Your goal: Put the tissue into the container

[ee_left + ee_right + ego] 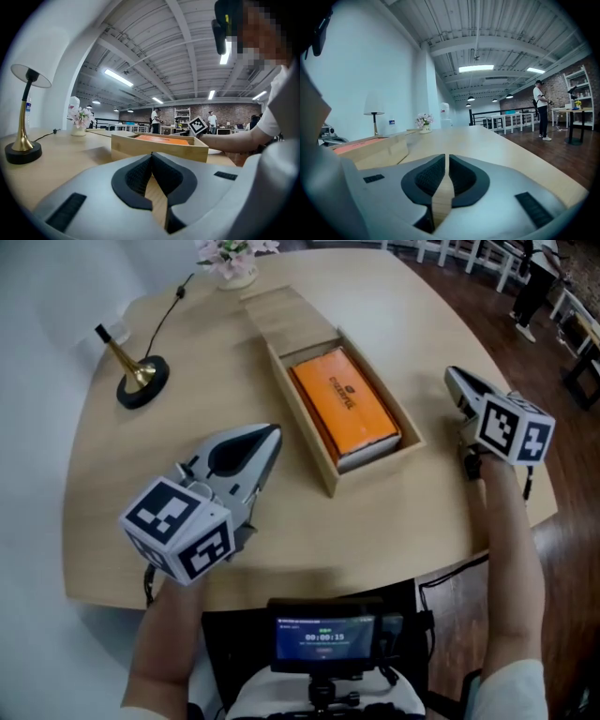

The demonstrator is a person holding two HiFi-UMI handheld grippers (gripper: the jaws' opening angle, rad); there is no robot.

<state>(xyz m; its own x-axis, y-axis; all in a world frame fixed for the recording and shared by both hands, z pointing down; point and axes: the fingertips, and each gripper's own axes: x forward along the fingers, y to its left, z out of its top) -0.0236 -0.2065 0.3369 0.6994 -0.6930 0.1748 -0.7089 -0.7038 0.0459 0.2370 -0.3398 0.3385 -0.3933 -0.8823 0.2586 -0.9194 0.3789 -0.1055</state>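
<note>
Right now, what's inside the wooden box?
An orange pack lies flat inside the wooden box and fills most of it. The box floor and anything under the pack are covered, so I can't see them.

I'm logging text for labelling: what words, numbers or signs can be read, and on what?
"00:00:15": on the small screen at the head view's bottom edge; its other lines are too small.
Dark print on the orange tissue pack: too blurred to read.
Marker cubes: square patterns, no words.
</note>
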